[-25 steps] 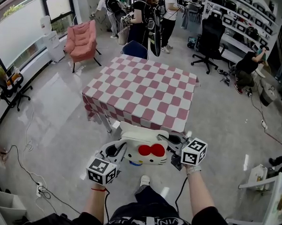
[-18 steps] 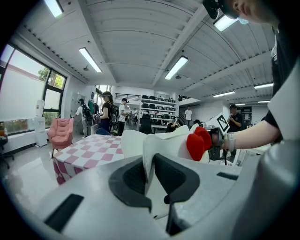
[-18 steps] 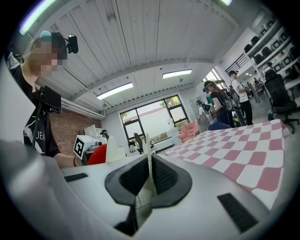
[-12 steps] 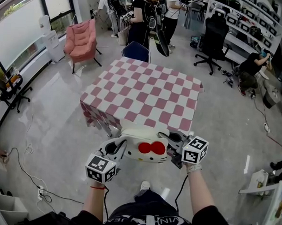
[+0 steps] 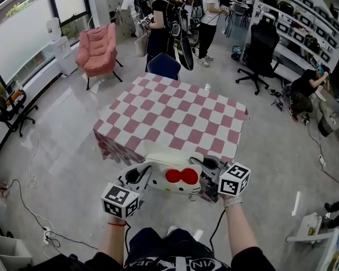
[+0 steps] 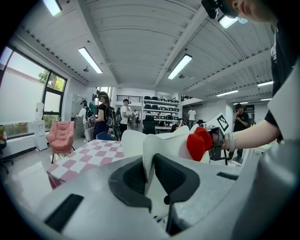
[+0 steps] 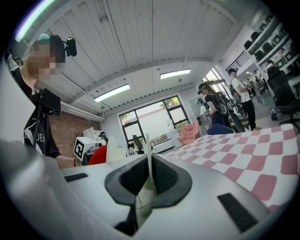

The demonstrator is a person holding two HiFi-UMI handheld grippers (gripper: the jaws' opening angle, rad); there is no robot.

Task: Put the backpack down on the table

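A white cat-face backpack (image 5: 173, 174) with a red bow (image 5: 182, 176) hangs in the air between my two grippers, just short of the near edge of the pink-and-white checkered table (image 5: 175, 118). My left gripper (image 5: 139, 180) is shut on the backpack's left edge (image 6: 147, 161), which is pinched between the dark pads. On the other side, my right gripper (image 5: 208, 173) is shut on a thin white flap of the backpack (image 7: 149, 164). The red bow (image 6: 199, 143) also shows in the left gripper view. The backpack's underside is hidden.
A dark blue chair (image 5: 162, 64) stands at the table's far edge. A pink armchair (image 5: 96, 48) is at far left, a black office chair (image 5: 259, 49) at far right. Several people (image 5: 162, 21) stand beyond the table. Cables (image 5: 31, 199) lie on the floor to my left.
I have stepped closer to the table with the backpack. Its near edge now lies right behind the backpack. Both grippers keep their hold.
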